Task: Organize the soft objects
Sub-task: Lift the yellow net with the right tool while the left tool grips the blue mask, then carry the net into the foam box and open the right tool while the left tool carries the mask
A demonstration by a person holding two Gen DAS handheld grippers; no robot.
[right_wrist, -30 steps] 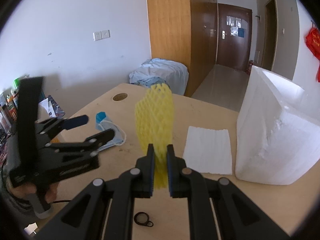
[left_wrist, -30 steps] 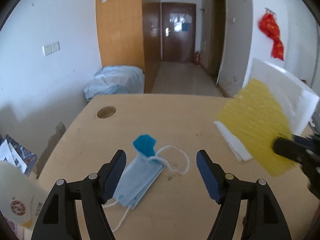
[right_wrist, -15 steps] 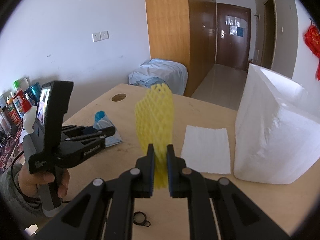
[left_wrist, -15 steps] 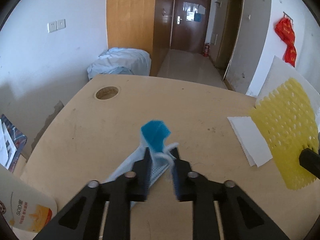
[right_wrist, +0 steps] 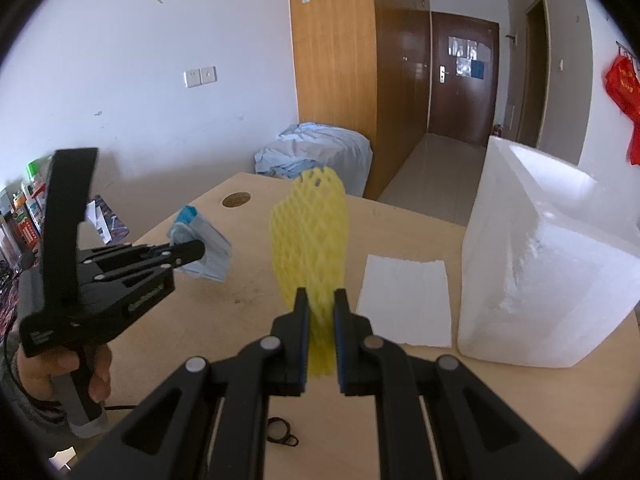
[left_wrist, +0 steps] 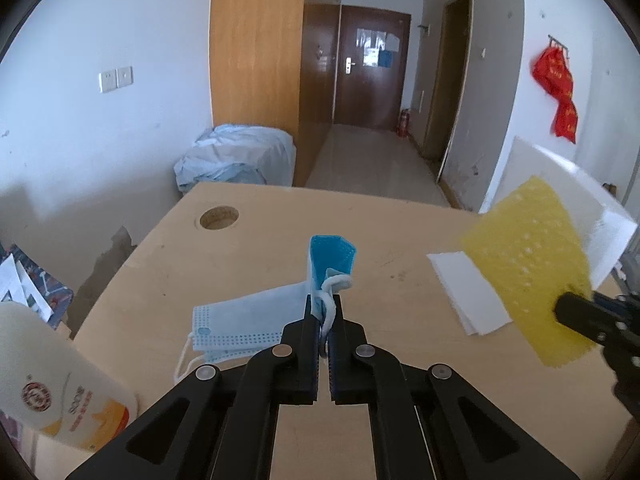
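My left gripper [left_wrist: 324, 304] is shut on a stack of light blue face masks [left_wrist: 256, 320] with white ear loops, holding them lifted off the wooden table [left_wrist: 260, 232]; they also show in the right wrist view [right_wrist: 208, 248], hanging from the left gripper [right_wrist: 198, 248]. My right gripper [right_wrist: 321, 300] is shut on a yellow foam fruit net [right_wrist: 310, 240], held upright above the table; the net shows at the right in the left wrist view [left_wrist: 532, 264]. A white foam sheet [right_wrist: 404, 300] lies flat on the table.
A large white foam box [right_wrist: 540, 280] stands on the table at the right. A small black ring [right_wrist: 280, 436] lies near the front edge. A white bottle [left_wrist: 52, 380] stands at the left. The table has a round cable hole [left_wrist: 219, 218].
My left gripper closed on the masks and lifted them off the table. My right gripper stayed shut on the yellow net, nearly still.
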